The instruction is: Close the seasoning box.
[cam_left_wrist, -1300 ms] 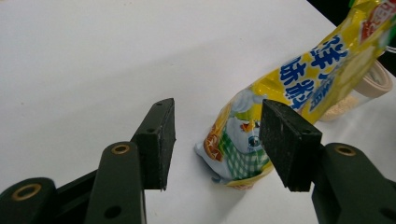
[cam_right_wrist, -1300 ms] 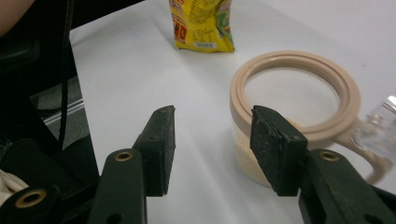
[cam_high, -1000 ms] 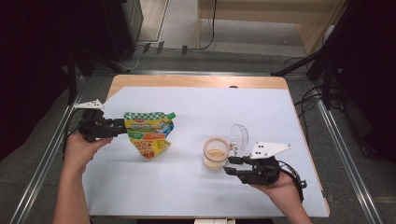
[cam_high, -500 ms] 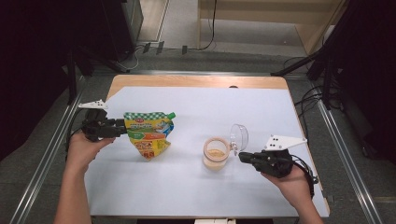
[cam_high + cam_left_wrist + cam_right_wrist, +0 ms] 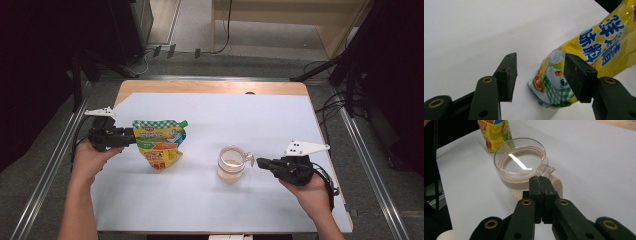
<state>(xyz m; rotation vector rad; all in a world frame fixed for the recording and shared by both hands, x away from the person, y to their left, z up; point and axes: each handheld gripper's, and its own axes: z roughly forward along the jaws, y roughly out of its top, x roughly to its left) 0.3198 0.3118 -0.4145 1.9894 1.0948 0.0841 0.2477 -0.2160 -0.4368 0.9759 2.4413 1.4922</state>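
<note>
Right gripper view: small clear glass jar [image 5: 520,168] with a tan band under its rim and a pale grainy filling, standing upright on the white table sheet [image 5: 594,162], closed by a clear round lid with a square tab at the near edge. Directly behind that tab, the right gripper [image 5: 541,183], its two black jaws pressed flat against each other with nothing between them. Tips just short of the tab or barely grazing it; hard to tell from this angle. Beyond the jar, at the top of that view, the lower corner of a yellow printed plastic pouch [image 5: 495,133].

High view: same jar [image 5: 231,163] right of centre on the sheet [image 5: 215,205], right gripper [image 5: 260,162] level with it and pointing leftward, held in a hand entering from the bottom edge. Well apart to the left, the pouch [image 5: 159,144], lying flat with a green cap at its upper right corner. At its left edge, the left gripper [image 5: 131,138].

Left gripper view: left gripper [image 5: 540,75] about half open, pads [image 5: 509,75] straddling a corner of the pouch [image 5: 584,47] without pressing on it, a gap of white sheet [image 5: 474,30] showing beside the left pad.
</note>
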